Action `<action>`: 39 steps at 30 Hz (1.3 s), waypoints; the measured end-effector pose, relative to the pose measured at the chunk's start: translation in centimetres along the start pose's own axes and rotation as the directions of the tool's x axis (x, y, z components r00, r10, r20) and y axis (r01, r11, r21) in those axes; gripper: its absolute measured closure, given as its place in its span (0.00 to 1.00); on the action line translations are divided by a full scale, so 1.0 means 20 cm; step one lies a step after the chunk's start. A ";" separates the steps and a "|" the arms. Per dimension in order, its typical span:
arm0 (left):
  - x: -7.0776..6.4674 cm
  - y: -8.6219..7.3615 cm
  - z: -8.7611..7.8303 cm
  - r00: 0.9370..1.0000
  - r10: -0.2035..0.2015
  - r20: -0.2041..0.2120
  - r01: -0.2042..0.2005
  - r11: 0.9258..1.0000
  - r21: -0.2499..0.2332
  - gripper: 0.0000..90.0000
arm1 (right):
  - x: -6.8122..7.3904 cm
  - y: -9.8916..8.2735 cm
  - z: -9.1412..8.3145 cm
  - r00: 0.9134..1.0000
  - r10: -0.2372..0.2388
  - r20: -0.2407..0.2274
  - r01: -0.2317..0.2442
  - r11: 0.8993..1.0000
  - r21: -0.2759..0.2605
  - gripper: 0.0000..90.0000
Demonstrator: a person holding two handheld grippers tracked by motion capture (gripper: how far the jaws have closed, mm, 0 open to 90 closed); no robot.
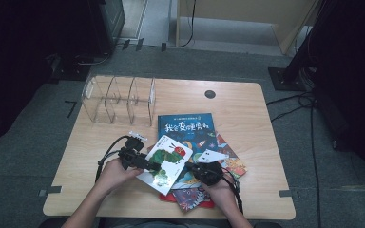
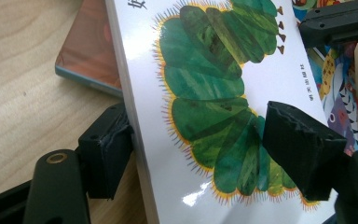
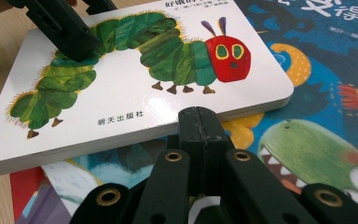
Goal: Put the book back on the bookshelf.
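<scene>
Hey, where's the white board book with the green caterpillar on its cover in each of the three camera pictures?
High view: white caterpillar board book lies lower centre, atop the other picture books.
Left gripper view: it fills the middle, its edge clamped between the left gripper fingers.
Right gripper view: upper left, above the shut right gripper.
Shared landmark: the green caterpillar's body.

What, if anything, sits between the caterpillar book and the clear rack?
Nothing visible. The caterpillar book, clamped at its edge by the left gripper, lies atop the other books. Between it and the clear rack there is bare table and a corner of the blue book, lying flat.
</scene>
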State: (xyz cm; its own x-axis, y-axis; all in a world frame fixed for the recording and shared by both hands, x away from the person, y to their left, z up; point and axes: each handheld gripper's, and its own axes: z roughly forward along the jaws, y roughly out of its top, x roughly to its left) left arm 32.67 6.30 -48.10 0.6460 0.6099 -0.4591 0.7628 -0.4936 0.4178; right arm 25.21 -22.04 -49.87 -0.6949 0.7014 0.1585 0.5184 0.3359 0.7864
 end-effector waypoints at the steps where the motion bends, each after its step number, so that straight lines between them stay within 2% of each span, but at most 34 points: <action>1: 0.00 0.00 0.00 1.000 -0.007 0.002 0.007 1.000 0.001 0.28 | 0.00 0.01 0.01 1.000 0.002 -0.005 -0.002 1.000 0.003 1.00; 6: 0.01 0.00 0.00 0.998 -0.059 0.010 0.059 0.998 0.032 0.25 | 0.01 0.03 0.04 1.000 -0.009 -0.014 0.009 1.000 0.009 1.00; 10: 0.00 0.00 -0.03 0.999 -0.052 -0.016 0.053 0.997 0.049 0.26 | 0.01 0.04 0.05 1.000 -0.010 -0.019 0.010 1.000 0.011 1.00; 11: 0.00 0.00 -0.04 0.998 -0.055 -0.024 0.056 0.998 0.041 0.27 | 0.01 0.05 0.06 1.000 -0.012 -0.021 0.013 1.000 0.010 1.00; 14: -0.01 0.01 -0.08 0.998 -0.049 -0.038 0.051 0.998 0.036 0.32 | 0.01 0.05 0.07 1.000 -0.014 -0.024 0.015 1.000 0.011 1.00; 16: -0.03 0.02 -0.15 0.998 -0.039 -0.049 0.040 0.999 0.015 0.41 | 0.02 0.06 0.08 0.999 -0.015 -0.032 0.015 1.000 0.010 1.00; 18: -0.04 0.03 -0.17 0.998 -0.046 -0.042 0.046 0.999 0.011 0.46 | 0.02 0.07 0.09 0.999 -0.014 -0.033 0.015 1.000 0.009 1.00; 19: -0.05 0.04 -0.19 0.998 -0.052 -0.026 0.053 0.998 0.020 0.48 | 0.02 0.07 0.09 0.999 -0.019 -0.037 0.019 1.000 0.008 1.00; 21: -0.06 0.05 -0.20 0.998 -0.052 -0.031 0.053 0.998 0.032 0.49 | 0.02 0.07 0.10 0.999 -0.021 -0.039 0.021 1.000 0.012 1.00; 22: -0.07 0.07 -0.21 0.997 -0.067 -0.044 0.069 0.996 0.048 0.51 | 0.02 0.08 0.10 0.999 -0.030 -0.039 0.030 0.999 0.015 1.00; 25: -0.07 0.09 -0.23 0.997 -0.072 -0.038 0.074 0.996 0.045 0.57 | 0.02 0.08 0.11 0.999 -0.030 -0.041 0.030 0.999 0.015 1.00; 29: -0.11 0.13 -0.27 0.997 -0.070 -0.015 0.071 0.996 0.049 0.65 | 0.02 0.09 0.12 0.999 -0.032 -0.042 0.032 0.999 0.016 1.00; 31: -0.14 0.17 -0.27 0.996 -0.075 0.040 0.072 0.995 0.070 0.70 | 0.02 0.10 0.12 0.999 -0.028 -0.044 0.029 0.999 0.022 1.00; 33: -0.17 0.19 -0.27 0.996 -0.072 0.053 0.069 0.995 0.071 0.75 | 0.02 0.11 0.13 0.998 -0.031 -0.047 0.033 0.999 0.027 0.99; 34: -0.17 0.19 -0.27 0.996 -0.072 0.053 0.069 0.995 0.071 0.76 | 0.02 0.11 0.13 0.998 -0.031 -0.047 0.033 0.999 0.027 0.99; 37: -0.19 0.22 -0.28 0.997 -0.075 0.016 0.074 0.996 0.051 0.79 | 0.03 0.11 0.13 0.997 -0.040 -0.060 0.041 0.999 0.026 0.93; 39: -0.19 0.23 -0.28 0.997 -0.079 0.014 0.078 0.995 0.064 0.81 | 0.03 0.11 0.13 0.996 -0.058 -0.063 0.060 0.998 0.025 0.90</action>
State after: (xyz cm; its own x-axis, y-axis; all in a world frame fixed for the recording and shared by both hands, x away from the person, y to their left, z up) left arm 33.66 5.22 -39.95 0.5844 0.6382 -0.5011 0.8108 -0.4833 0.3301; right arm 27.20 -19.13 -49.61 -0.7539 0.6397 0.1495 0.4879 0.3927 0.7796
